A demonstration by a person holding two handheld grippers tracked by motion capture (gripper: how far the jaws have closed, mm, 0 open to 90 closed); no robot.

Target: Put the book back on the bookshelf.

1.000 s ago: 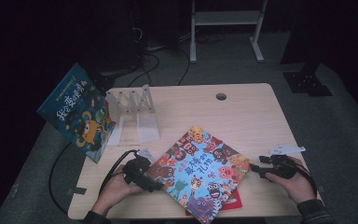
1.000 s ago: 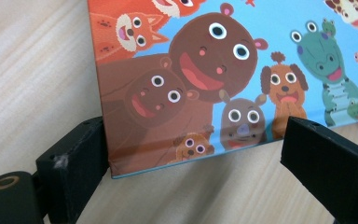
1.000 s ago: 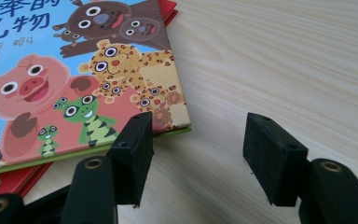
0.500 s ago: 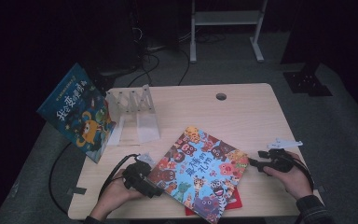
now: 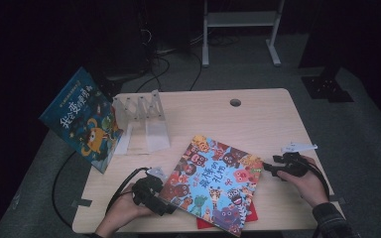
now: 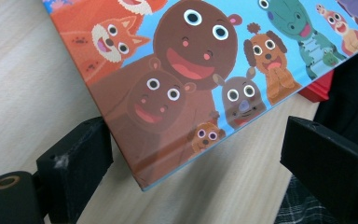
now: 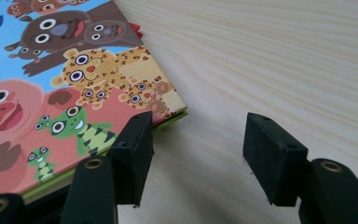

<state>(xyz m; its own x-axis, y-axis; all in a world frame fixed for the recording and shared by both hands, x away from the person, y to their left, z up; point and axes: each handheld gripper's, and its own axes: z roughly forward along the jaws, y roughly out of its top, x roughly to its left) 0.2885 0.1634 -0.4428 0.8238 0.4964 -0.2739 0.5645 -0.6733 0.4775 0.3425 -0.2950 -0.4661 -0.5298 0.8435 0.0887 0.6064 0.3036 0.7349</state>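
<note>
Item: animal picture book (image 5: 212, 182), flat on the bench (image 5: 258, 124), over a red book (image 5: 250, 216).

Left tool (image 5: 155, 194): jaws spread, the book's corner between them, pads not pressing.

Right tool (image 5: 268, 168): jaws apart, nothing between them; the book's corner lies just beside one jaw.

Handling, as judged: you slide the left tool further onto the corner, close squarely on the cover, and steady the far edge with the right tool before lifting.

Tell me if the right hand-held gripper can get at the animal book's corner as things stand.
Probably yes. The right hand-held gripper stands open right beside the animal book; one pad is already at the corner, and only bare table lies between the jaws. Nothing blocks it.
</note>
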